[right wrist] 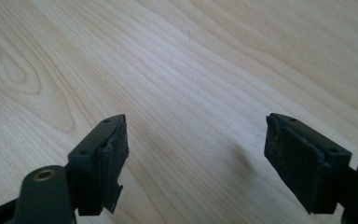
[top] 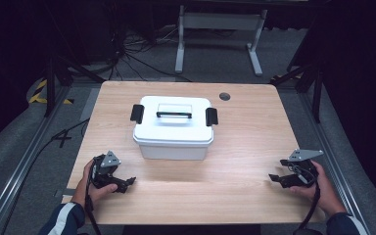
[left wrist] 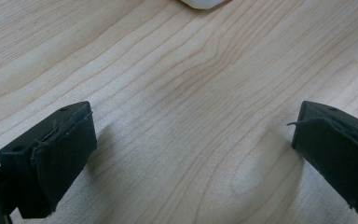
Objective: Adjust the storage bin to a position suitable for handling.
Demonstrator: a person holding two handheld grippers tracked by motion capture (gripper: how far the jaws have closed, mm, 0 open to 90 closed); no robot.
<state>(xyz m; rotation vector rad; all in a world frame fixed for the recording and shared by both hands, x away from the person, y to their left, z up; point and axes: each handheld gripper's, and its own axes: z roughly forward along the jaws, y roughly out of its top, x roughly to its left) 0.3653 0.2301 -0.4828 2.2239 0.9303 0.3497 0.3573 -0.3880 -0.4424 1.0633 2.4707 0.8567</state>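
A white plastic box with a lid, a black-edged handle on top and a black latch at each end stands in the middle of the wooden table. My left gripper rests near the table's front left, open, with bare wood between its pads. A rounded white corner of the box peeks in at the top of the left gripper view. My right gripper lies at the front right, open too, its pads wide apart over bare wood. Both point inward, well short of the box.
A round grey cable port sits in the tabletop behind the box at the right. Beyond the table are a white desk frame, cables on the floor and metal rails along both sides.
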